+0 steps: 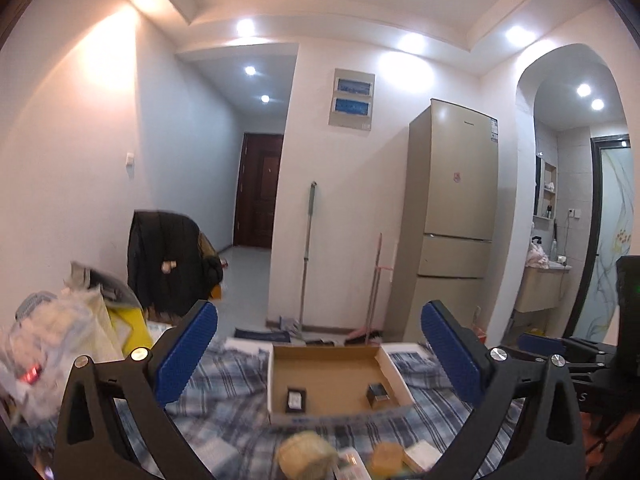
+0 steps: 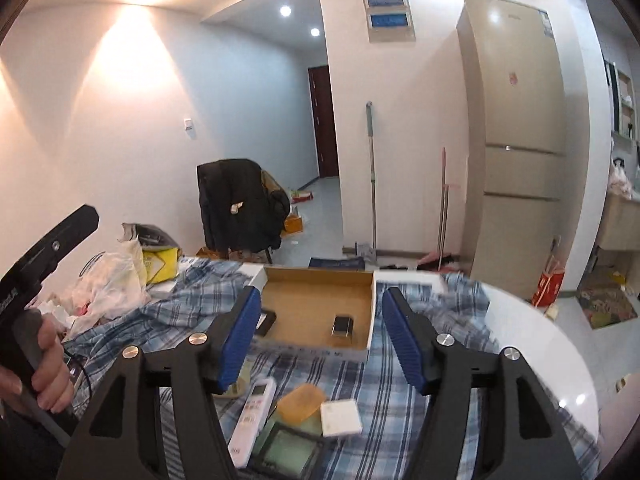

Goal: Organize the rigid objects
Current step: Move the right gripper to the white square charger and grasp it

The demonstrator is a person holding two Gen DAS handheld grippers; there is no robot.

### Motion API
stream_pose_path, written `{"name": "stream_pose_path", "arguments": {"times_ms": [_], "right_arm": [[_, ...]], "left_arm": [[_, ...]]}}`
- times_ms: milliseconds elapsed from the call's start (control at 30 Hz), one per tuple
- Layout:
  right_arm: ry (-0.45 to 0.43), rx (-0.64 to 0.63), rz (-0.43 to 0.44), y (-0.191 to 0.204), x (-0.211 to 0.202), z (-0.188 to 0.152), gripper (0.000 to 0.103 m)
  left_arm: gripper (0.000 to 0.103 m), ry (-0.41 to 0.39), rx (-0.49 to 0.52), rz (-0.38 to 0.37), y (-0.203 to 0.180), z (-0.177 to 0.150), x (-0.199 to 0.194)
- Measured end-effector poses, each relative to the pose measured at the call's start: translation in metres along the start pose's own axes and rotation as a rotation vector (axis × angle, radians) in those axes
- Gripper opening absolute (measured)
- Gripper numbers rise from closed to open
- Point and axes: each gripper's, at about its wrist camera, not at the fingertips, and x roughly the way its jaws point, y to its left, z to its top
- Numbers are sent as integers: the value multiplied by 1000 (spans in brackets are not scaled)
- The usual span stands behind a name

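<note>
An open cardboard box (image 1: 324,364) (image 2: 316,300) lies on a blue plaid cloth. In it sit a small black item with a white label (image 1: 295,399) and a small dark metallic block (image 1: 378,394) (image 2: 342,326). In front of the box lie a white remote (image 2: 253,416), an orange soap-like block (image 2: 300,403) (image 1: 386,456), a white square block (image 2: 341,417), a green-screened device (image 2: 286,450) and a pale roll (image 1: 306,456). My left gripper (image 1: 320,354) is open and empty above the cloth. My right gripper (image 2: 318,340) is open and empty above these items.
Plastic bags and a yellow box (image 2: 160,266) crowd the table's left. A chair with a black jacket (image 2: 240,208) stands behind. The white round table edge (image 2: 560,360) curves at right. A fridge (image 2: 516,136) and a mop (image 2: 372,176) stand by the far wall.
</note>
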Motion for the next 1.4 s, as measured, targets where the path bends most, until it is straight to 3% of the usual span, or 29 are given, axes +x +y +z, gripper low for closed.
{"name": "stream_pose_path", "arguments": {"times_ms": [233,433,567,867,1167,1400], "right_arm": [[70,10,-45,-10,29,-29,62],[167,22,-23,-22,60,-52,62],[246,1,-58,-30,86,-70,62],[429,0,-41,-40,125,-98,62],[505,-60,-21,-28,137,-114,59],[545,-58,-7,-28,145,-120,55]], "left_arm": [[103,93,-1,-38,8,-40,18],[103,216,-109,69,33,-86,56],[103,312,-80,143,37,-108,79],[103,340,-71,163,39,-119,86],[103,422,-164,160,55,-123,96],[103,441,-145,155,51,-126,99]]}}
